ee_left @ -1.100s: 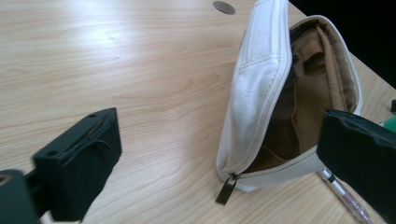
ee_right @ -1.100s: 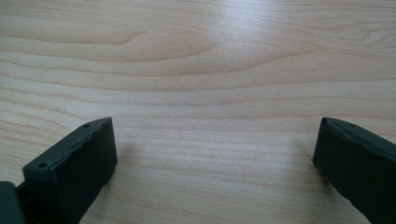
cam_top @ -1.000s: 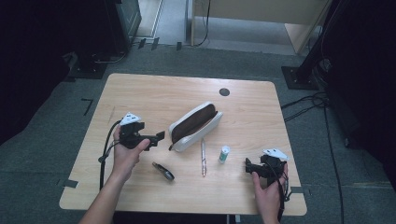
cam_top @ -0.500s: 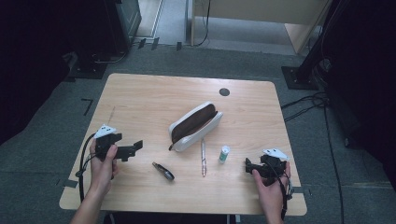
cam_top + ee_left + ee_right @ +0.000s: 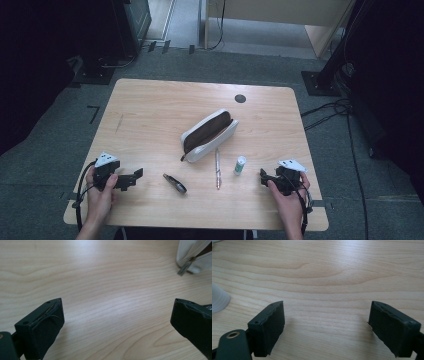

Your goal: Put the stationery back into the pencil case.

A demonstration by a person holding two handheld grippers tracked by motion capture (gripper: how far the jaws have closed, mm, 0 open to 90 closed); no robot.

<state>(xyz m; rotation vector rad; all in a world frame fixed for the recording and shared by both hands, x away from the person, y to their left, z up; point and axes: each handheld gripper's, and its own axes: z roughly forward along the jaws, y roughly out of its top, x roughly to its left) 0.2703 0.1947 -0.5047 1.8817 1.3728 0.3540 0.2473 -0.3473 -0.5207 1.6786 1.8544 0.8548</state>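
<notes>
An open white pencil case with a brown inside lies slanted at the table's middle. In front of it lie a pen, a small white tube with a green cap and a short dark object. My left gripper rests near the front left edge, pointing right, open and empty; the case's zipper end shows far ahead. My right gripper sits at the front right, pointing left toward the tube. Its jaws have just been closing a little, with nothing between them.
The wooden table has a round dark grommet near its far edge. Grey floor surrounds it, with dark stands and cables at the back and right. Each gripper trails a black cable off the front edge.
My left hand has carried its gripper from beside the pencil case out to the front left of the table and lower. The right hand has stayed put.
</notes>
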